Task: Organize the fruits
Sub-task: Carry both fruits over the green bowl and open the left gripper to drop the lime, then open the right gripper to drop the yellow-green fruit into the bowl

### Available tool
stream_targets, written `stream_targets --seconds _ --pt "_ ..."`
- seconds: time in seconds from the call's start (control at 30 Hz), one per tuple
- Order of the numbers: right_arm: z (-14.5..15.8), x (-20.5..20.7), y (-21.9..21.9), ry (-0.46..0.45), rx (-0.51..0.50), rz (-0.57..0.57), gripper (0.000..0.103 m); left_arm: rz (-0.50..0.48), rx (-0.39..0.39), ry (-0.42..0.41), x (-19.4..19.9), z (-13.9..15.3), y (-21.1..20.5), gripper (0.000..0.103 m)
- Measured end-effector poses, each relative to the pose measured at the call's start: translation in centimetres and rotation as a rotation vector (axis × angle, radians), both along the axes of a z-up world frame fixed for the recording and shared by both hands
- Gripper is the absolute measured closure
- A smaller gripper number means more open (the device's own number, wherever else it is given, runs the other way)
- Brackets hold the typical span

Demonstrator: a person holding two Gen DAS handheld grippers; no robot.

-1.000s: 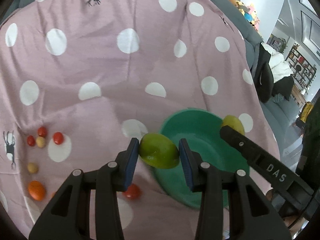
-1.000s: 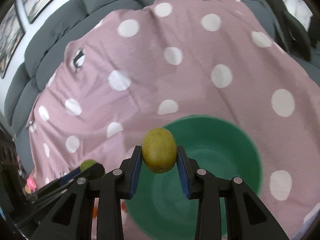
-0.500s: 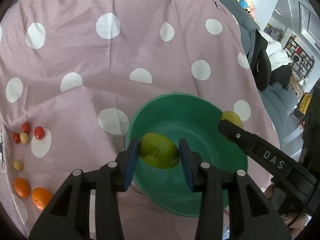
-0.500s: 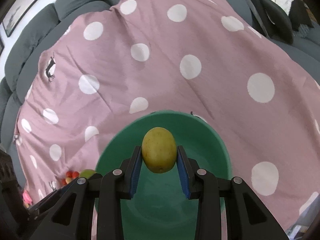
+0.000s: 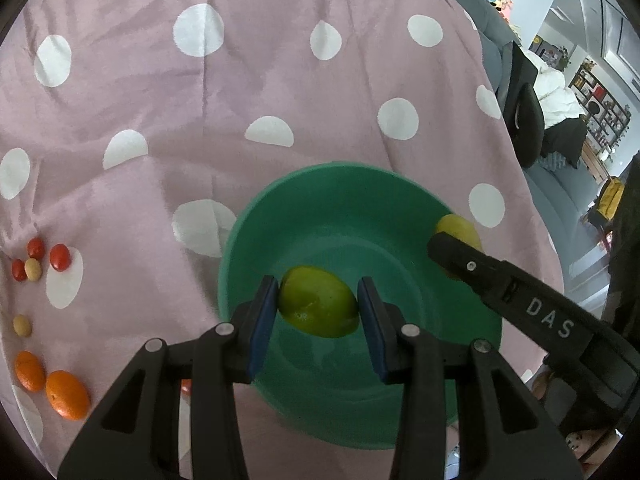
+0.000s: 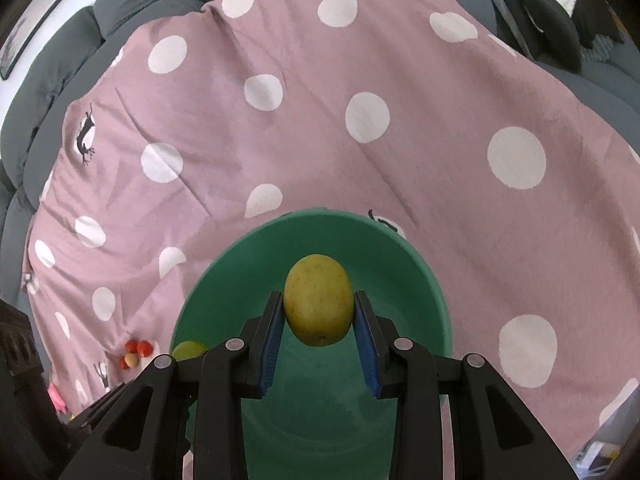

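Home living room: grey sofa [image 6: 56,60] under pink polka-dot cloth [image 5: 280,80], framed picture [image 6: 16,44] on wall, cluttered bookshelf [image 5: 600,108] beyond.

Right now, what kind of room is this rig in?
Probably a home living room: a grey sofa under a pink polka-dot cloth, shelving in the background, and a framed picture on the wall.

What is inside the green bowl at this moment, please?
Nothing lies in the green bowl; its visible floor is bare. The left gripper holds a lime over it; the grippers cover part of the bottom.
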State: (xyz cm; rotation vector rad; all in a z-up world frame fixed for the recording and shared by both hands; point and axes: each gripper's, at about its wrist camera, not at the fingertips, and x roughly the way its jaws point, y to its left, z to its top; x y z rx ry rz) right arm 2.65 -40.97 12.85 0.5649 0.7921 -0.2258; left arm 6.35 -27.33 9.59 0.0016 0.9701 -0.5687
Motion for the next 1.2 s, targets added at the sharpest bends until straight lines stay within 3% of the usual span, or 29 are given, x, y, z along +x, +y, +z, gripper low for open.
stream_targets --seconds 1.1,1.2 --pt "-0.9 0.8 -0.3 0.086 -0.035 -0.013 0.067 -0.052 0.042 0.017 0.0 -1.7 -1.7 0.062" --pt "-1.0 0.7 -0.4 0.087 -0.028 -0.021 0.067 -0.045 0.0 0.039 0.2 -1.3 -1.1 0.053"
